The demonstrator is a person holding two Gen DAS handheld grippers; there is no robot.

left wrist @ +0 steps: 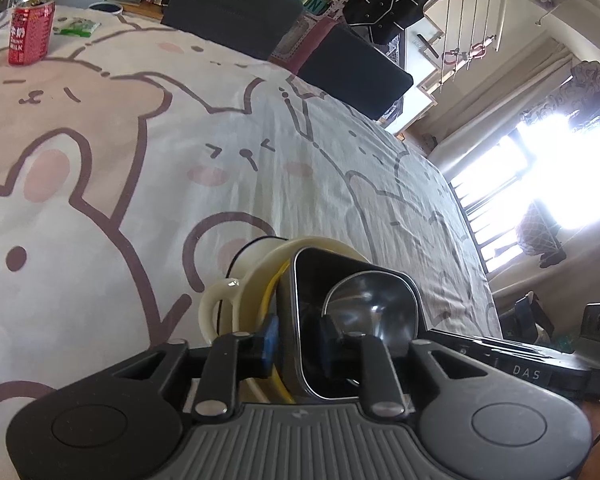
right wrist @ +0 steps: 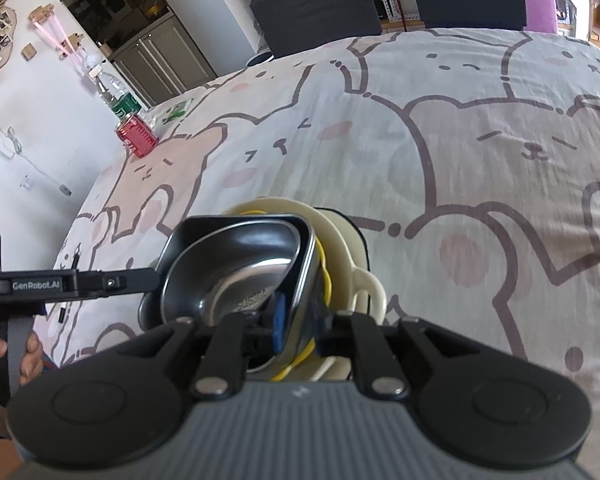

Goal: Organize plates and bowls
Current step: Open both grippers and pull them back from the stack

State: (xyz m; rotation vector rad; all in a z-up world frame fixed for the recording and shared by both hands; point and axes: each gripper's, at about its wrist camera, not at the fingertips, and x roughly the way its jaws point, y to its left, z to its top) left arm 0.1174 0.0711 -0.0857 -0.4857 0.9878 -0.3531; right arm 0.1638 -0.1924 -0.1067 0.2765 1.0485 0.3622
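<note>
Both grippers are pinching the rim of the same square, round-cornered stainless-steel dish [left wrist: 356, 320], one from each side. The left gripper [left wrist: 296, 344] is clamping it between its blue-padded fingers, and the right gripper [right wrist: 300, 328] is doing the same on the opposite rim. The steel dish is sitting nested in a stack, on top of a cream ceramic bowl with a yellow rim line [left wrist: 268, 280] and a loop handle. The stack is resting on the bear-print pink and white tablecloth [left wrist: 148, 168]. Well apart from the stack, at the tablecloth's far corner, a red drink can [left wrist: 31, 29] is standing upright, with a green-labelled clear bottle [right wrist: 114, 94] just beyond it.
</note>
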